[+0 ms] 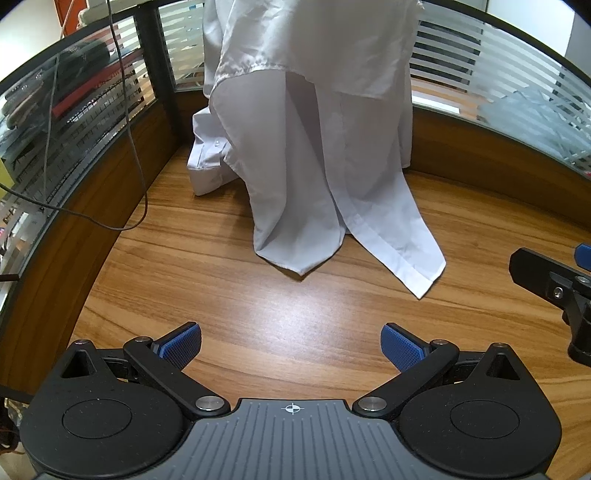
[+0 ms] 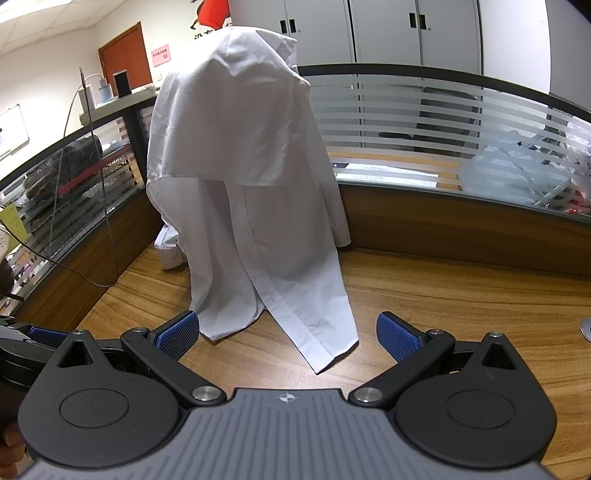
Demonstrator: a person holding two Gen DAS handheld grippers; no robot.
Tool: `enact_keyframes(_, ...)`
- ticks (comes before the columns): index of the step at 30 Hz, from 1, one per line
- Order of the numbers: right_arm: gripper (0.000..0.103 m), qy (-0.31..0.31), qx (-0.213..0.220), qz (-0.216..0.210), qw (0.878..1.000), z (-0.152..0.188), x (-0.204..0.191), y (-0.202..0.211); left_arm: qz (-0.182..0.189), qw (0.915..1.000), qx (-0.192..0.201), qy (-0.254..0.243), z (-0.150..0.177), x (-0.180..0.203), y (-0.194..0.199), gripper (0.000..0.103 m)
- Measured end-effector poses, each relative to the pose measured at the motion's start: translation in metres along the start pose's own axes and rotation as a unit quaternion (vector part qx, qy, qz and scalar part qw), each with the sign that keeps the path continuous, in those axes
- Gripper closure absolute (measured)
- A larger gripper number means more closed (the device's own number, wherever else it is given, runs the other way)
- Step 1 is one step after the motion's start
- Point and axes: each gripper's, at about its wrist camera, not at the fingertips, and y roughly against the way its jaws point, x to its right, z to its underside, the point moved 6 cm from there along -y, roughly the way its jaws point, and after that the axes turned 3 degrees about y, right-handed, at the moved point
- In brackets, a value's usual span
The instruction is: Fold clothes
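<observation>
A white shirt point(image 1: 306, 140) is draped over something tall in the desk's back corner, and its tails trail onto the wooden desk point(image 1: 288, 325). One cuff lies on the desk to the left. In the right wrist view the same shirt point(image 2: 243, 177) hangs like a tent, its hem ending just ahead of my fingers. My left gripper point(image 1: 291, 345) is open above bare wood, short of the shirt tails. My right gripper point(image 2: 288, 334) is open too, with nothing between its blue pads; part of it shows at the right edge of the left wrist view point(image 1: 554, 280).
Striped glass partitions point(image 2: 424, 122) on wooden panels wall in the desk at the back and left. A thin grey cable point(image 1: 129, 122) hangs down at the left. Clear plastic bags point(image 2: 517, 166) lie behind the right-hand glass. Grey cabinets point(image 2: 369, 29) stand beyond.
</observation>
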Motion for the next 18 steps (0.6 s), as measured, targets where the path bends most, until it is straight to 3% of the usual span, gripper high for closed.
enact_keyframes(8, 0.0, 0.018, 0.0, -0.014, 1.0, -0.032, 0.005, -0.021, -0.023, 0.9997, -0.001, -0.01, -0.009, -0.015, -0.016, 0.0)
enact_keyframes(18, 0.0, 0.035, 0.002, -0.037, 0.999, -0.122, 0.004, -0.099, -0.04, 0.9989, -0.015, -0.02, -0.023, -0.039, -0.041, 0.0)
